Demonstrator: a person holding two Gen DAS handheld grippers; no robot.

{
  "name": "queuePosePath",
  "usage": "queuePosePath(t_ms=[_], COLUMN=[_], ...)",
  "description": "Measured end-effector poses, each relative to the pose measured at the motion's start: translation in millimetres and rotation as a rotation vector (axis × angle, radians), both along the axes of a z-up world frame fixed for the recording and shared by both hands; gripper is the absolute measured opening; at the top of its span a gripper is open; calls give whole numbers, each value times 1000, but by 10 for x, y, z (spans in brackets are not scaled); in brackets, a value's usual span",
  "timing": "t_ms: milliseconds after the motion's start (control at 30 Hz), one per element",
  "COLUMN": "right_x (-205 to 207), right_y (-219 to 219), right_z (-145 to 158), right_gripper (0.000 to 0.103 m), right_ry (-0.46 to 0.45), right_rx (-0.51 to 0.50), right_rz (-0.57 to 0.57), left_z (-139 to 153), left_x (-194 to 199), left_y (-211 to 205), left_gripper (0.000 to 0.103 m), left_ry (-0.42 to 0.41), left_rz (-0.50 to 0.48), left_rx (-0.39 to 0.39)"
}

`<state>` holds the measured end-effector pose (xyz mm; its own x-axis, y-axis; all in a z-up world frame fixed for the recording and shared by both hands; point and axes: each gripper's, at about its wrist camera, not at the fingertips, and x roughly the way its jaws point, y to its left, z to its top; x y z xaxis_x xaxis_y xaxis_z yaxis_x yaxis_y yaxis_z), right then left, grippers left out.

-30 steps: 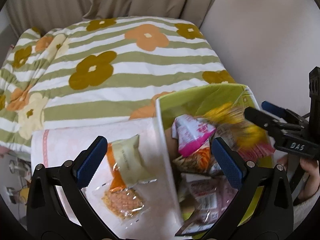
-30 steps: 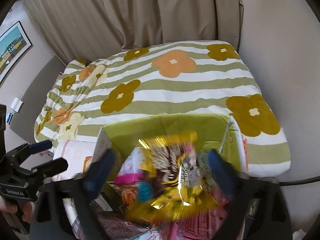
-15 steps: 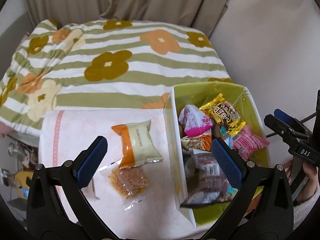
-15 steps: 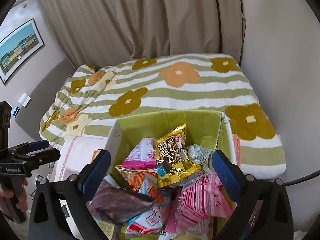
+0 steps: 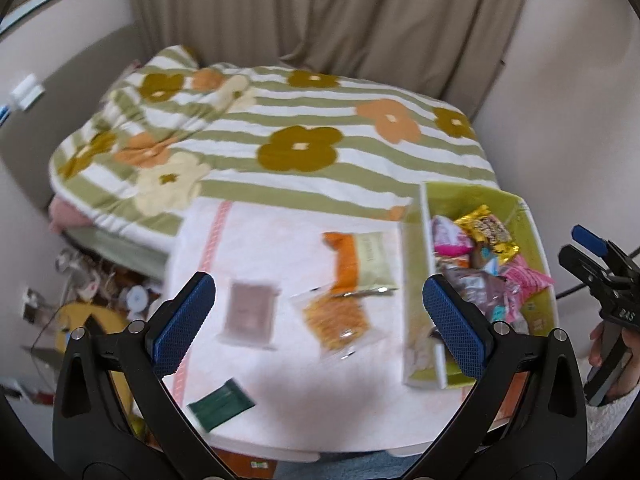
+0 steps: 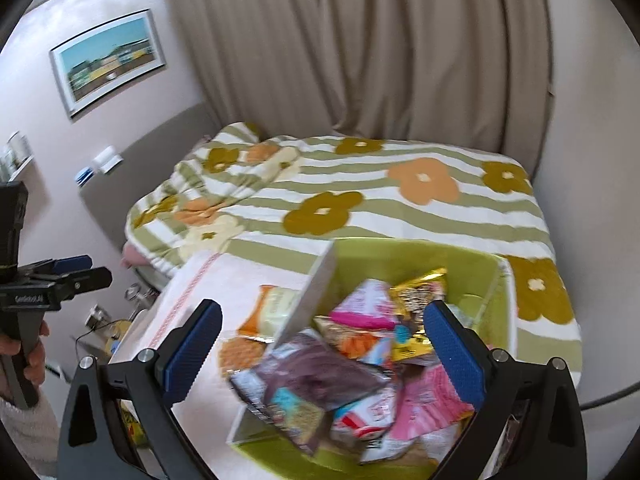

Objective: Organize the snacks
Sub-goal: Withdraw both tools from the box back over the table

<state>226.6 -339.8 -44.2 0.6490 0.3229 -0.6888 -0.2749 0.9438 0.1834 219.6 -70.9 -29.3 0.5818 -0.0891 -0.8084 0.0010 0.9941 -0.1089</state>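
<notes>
A green box (image 5: 516,204) (image 6: 488,276) on the white table holds several snack packets, among them a gold one (image 6: 418,292), a pink one (image 6: 428,400) and a dark purple one (image 6: 320,376). On the table to its left lie an orange-and-cream packet (image 5: 358,260), a clear bag of orange crackers (image 5: 336,318), a brown packet (image 5: 250,314) and a dark green bar (image 5: 220,404). My left gripper (image 5: 316,318) is open and empty above the loose packets. My right gripper (image 6: 320,354) is open and empty above the box.
The white table (image 5: 280,360) stands against a bed with a green striped flower blanket (image 5: 300,148). Beige curtains (image 6: 360,60) hang behind. Clutter lies on the floor at the left (image 5: 92,292). A wall is close on the right.
Both grippers have pulled back and up, so more of the table shows. The gold packet, held over the box a second ago, lies in the box. The left view has swung left.
</notes>
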Motion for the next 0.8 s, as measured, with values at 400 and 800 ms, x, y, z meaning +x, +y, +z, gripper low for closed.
queuePosePath(t_ms=[400, 800], right_x=[-211, -204], right_y=[860, 1903], right_z=[-53, -352], right_gripper=[101, 101], right_ry=[-16, 68], right_rx=[-38, -77], right_rz=[100, 19], left_z=[-171, -1105], left_x=[-241, -485], left_y=[692, 1275], left_gripper=[103, 103], left_ry=[39, 242], left_rz=[9, -293], left_rx=[-16, 28])
